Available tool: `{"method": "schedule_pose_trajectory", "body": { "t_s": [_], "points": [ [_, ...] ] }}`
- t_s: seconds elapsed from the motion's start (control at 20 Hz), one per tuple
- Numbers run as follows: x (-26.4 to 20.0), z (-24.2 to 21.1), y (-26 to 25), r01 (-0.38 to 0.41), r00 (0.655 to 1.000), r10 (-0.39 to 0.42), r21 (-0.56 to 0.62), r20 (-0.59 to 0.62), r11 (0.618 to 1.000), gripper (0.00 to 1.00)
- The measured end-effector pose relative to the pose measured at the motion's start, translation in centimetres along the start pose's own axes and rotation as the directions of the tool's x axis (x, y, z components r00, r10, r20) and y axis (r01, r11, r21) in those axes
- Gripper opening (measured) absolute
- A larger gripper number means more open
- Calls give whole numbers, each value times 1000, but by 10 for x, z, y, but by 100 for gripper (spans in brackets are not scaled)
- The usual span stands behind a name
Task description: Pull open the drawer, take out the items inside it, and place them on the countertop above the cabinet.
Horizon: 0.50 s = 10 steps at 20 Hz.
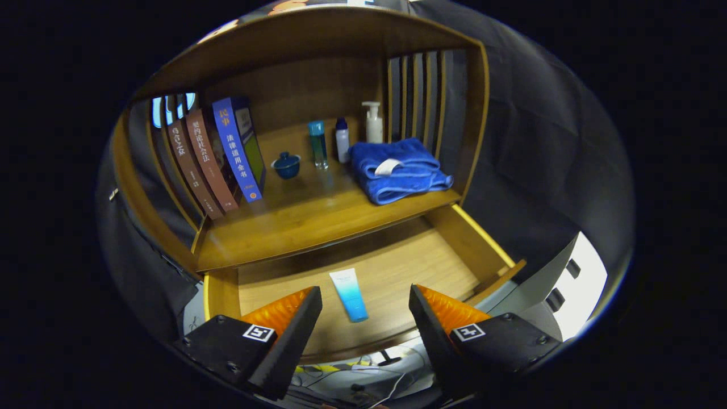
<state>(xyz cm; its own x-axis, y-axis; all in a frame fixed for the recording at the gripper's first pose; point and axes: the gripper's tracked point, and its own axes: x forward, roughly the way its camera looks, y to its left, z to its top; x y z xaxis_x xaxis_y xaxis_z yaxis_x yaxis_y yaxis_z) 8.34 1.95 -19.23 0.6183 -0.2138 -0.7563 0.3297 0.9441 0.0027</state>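
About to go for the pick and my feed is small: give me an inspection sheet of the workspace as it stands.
Surface: countertop above the drawer, bare wood along its front.
Job's things: drawer pulled open; one tube lies flat on its floor, just ahead of the claw and between the lines of its fingers.
Clutter: on the countertop, three leaning books, a small lidded cup, two small bottles, a pump bottle and a folded towel.
Claw: open, holding nothing, fingers either side of the tube, not touching it.
Cables: loose wires below the drawer front.
Surroundings: dark cloth wall, slatted cabinet sides.
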Motion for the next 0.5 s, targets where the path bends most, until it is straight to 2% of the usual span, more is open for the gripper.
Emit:
{"method": "schedule_pose_trajectory", "body": {
  "t_s": [0.2, 0.3, 0.4, 0.5],
  "points": [
    [41, -22, 9, 8, 986, -9, -5, -164, 1000, 98],
    [58, -30, 14, -13, 973, 17, 20, -230, 1000, 98],
    [74, -41, 10, -8, 956, 21, 44, -293, 999, 98],
    [92, -55, 7, -9, 930, 15, 18, -368, 1000, 99]
  ]
}}
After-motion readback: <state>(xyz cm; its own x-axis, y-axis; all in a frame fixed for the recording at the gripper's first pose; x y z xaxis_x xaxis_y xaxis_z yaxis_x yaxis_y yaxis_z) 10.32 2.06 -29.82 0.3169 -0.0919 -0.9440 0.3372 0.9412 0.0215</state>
